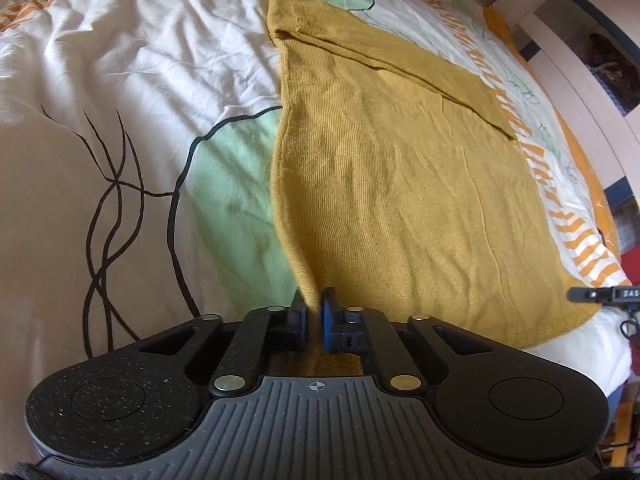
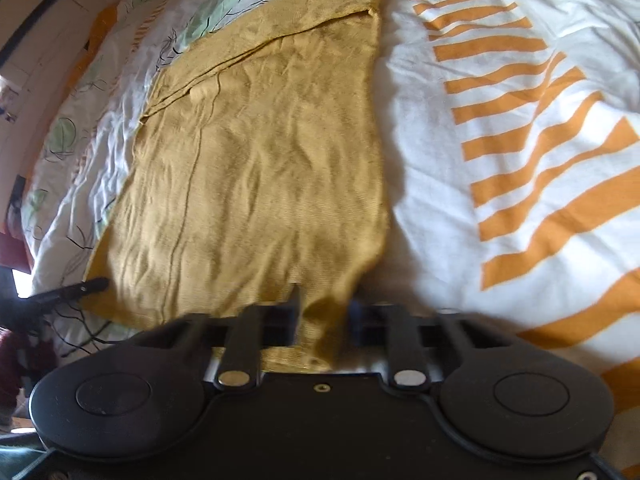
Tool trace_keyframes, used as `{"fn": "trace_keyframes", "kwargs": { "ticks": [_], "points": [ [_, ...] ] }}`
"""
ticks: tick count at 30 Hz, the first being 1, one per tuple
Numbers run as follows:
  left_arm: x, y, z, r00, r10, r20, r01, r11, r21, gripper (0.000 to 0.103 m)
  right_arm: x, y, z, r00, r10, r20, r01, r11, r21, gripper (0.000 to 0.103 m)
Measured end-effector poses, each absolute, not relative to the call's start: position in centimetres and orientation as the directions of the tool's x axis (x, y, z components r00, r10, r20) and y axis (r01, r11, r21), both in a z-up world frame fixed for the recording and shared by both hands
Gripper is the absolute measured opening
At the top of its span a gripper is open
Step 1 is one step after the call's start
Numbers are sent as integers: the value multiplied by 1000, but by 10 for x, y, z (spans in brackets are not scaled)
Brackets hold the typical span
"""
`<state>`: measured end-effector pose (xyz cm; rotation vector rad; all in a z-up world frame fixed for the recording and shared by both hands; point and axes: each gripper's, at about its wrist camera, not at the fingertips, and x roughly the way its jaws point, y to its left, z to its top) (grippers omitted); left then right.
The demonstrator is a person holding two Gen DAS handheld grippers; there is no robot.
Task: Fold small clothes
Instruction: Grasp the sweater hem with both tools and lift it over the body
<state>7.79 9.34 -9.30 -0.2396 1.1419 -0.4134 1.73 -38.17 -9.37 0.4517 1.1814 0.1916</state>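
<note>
A mustard-yellow knit garment point(image 1: 400, 184) lies flat on the bed, its near hem toward me. A sleeve point(image 1: 400, 60) is folded across its far end. My left gripper point(image 1: 314, 304) is shut on the garment's near left corner, with the fabric edge pinched between the black and the blue pad. In the right wrist view the same garment point(image 2: 260, 160) stretches away from me. My right gripper point(image 2: 324, 304) is shut on the near right corner, where the cloth bunches between its fingers; that view is slightly blurred.
The bed cover point(image 1: 120, 80) is white with orange stripes point(image 2: 520, 120), green leaves and black lines, and is wrinkled. Pale wooden furniture point(image 1: 560, 20) stands beyond the bed's far side. A black piece of the other gripper point(image 1: 604, 294) shows at the right edge.
</note>
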Motion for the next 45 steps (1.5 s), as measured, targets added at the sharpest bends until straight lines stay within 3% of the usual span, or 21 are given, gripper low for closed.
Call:
{"fn": "trace_keyframes", "kwargs": {
  "ticks": [14, 24, 32, 45],
  "points": [
    [97, 105, -43, 526, -530, -665, 128, 823, -554, 5, 30, -407, -55, 651, 482, -586, 44, 747, 664, 11],
    [169, 94, -11, 671, -524, -525, 156, 792, -590, 4, 99, -426, -37, 769, 428, -475, 25, 722, 692, 11],
    [240, 81, -19, 714, -495, -495, 114, 780, -615, 4, 171, -437, -48, 811, 360, -461, 65, 727, 683, 11],
    [332, 67, -58, 730, -428, -533, 29, 798, -602, 4, 264, -446, -96, 802, 312, -509, 153, 717, 680, 11]
  ]
}}
